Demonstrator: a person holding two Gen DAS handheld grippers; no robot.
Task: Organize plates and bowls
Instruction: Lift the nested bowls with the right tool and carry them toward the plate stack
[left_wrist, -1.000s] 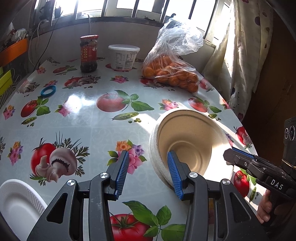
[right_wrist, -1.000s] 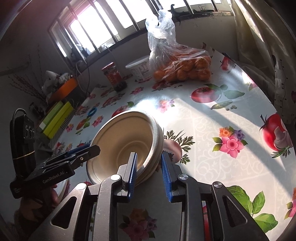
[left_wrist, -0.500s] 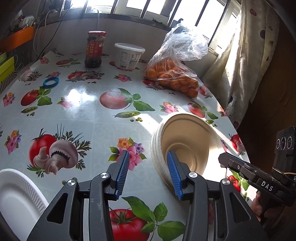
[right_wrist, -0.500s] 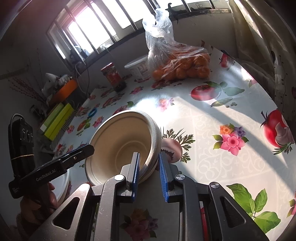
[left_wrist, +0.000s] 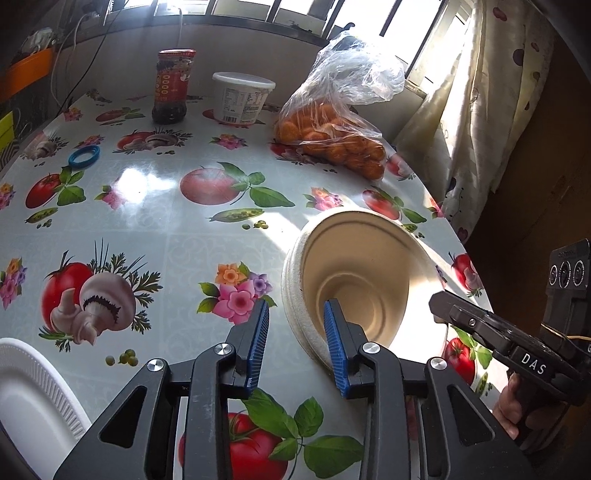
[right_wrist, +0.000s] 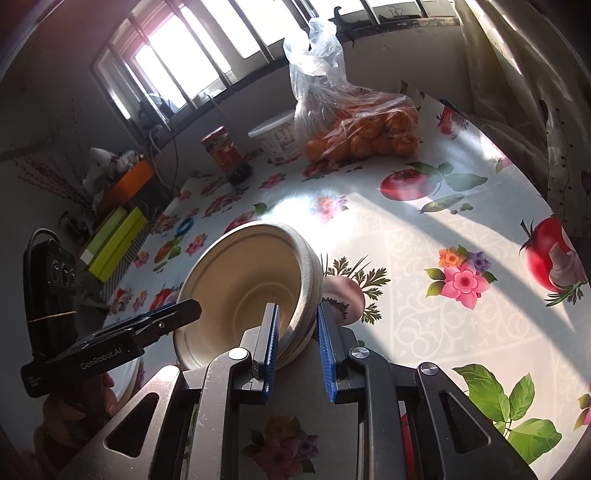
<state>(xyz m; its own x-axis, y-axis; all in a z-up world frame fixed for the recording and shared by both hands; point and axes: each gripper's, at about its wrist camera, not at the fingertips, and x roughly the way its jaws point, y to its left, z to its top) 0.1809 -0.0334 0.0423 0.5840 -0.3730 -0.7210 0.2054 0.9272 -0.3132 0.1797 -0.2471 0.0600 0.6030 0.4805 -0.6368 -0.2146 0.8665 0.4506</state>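
The table, covered by a fruit-printed cloth, carries the work. Near its right edge a stack of beige bowls is held tilted on its side. The right gripper straddles the stack's rim, jaws narrowed about it, though firm contact cannot be confirmed. The left gripper stands wide open, one pad inside the bowl. A bowl-moving step is judged in hand; next, a secure pinch is called for. A white plate lies at the near left corner.

white plate: being cut off by the frame edge, left of the left gripper
tub label: printing showing too small to read
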